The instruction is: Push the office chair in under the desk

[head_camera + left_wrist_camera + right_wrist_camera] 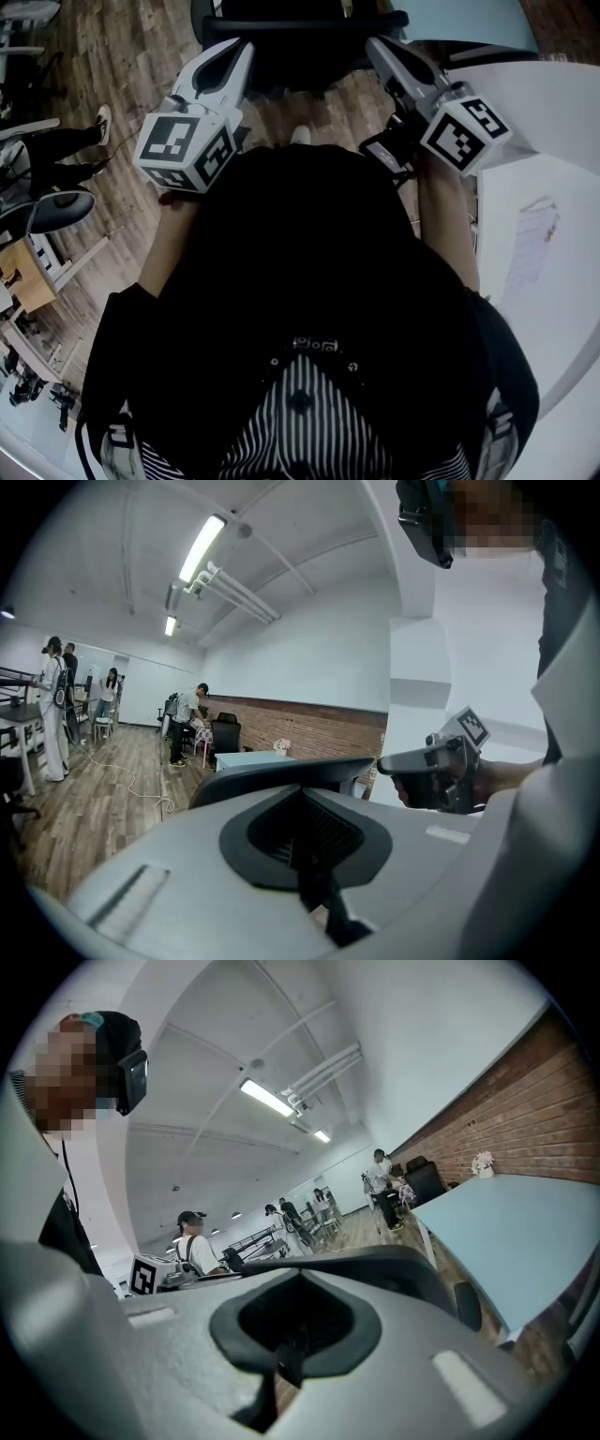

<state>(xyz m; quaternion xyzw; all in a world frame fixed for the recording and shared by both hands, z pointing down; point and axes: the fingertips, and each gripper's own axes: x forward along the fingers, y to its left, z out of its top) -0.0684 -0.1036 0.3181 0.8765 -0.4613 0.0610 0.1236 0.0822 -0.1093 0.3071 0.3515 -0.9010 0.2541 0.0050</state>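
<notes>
Chair (300, 33) stands just ahead, beside the pale blue desk (487, 23) and not yet under it — left gripper (236, 54) and right gripper (377, 47), both shut and empty, meet its backrest — the push looks underway, needing steady, even forward pressure.

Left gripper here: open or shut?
Shut. The left gripper view shows the left gripper with jaws together and nothing between them; the office chair back lies just beyond.

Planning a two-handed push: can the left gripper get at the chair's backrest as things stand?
Probably yes: the left gripper, shut, points straight at the backrest just ahead, nothing between them; whether they touch I cannot tell.
</notes>
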